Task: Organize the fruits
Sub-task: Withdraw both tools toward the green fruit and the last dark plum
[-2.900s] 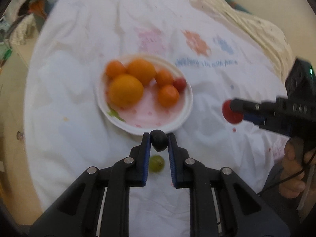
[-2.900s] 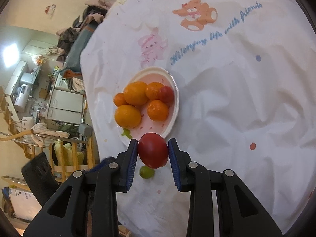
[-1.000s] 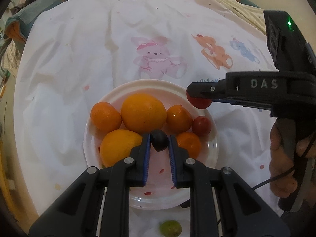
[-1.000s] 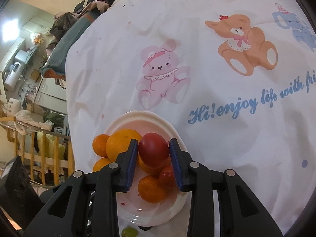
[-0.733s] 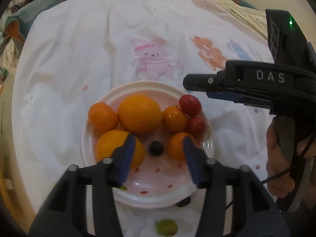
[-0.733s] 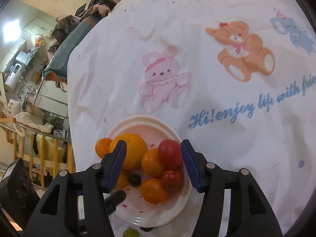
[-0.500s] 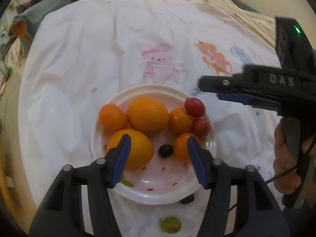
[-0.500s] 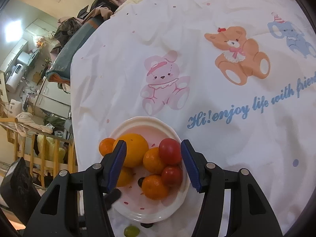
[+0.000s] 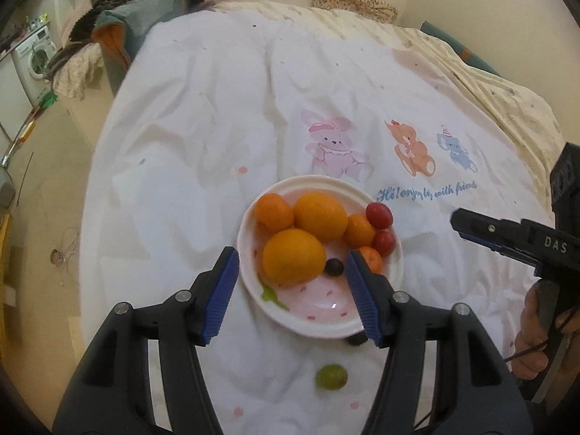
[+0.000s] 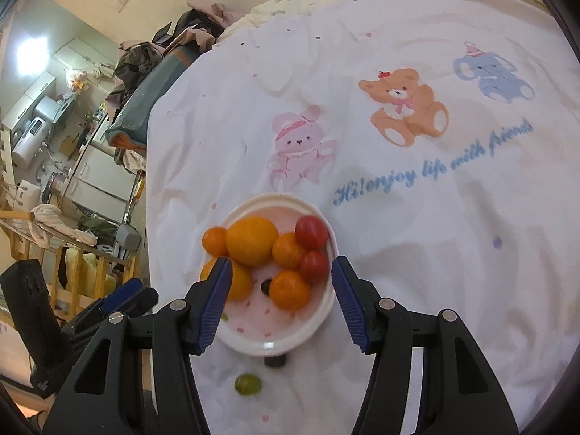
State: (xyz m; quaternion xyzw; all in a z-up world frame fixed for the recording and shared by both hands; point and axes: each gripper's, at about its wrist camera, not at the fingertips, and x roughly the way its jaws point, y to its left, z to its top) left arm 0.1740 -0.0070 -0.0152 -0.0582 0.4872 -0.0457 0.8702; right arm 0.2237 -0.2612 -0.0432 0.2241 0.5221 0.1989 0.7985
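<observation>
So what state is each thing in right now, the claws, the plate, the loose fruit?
Left claw: open, empty.
Right claw: open, empty.
Plate: holds oranges, tomatoes, one dark grape.
Green grape: loose on the cloth.
Dark grape: off the plate, at its near rim.

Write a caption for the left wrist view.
Open left gripper above a plate of oranges and tomatoes; green grape waits on the cloth.
</observation>
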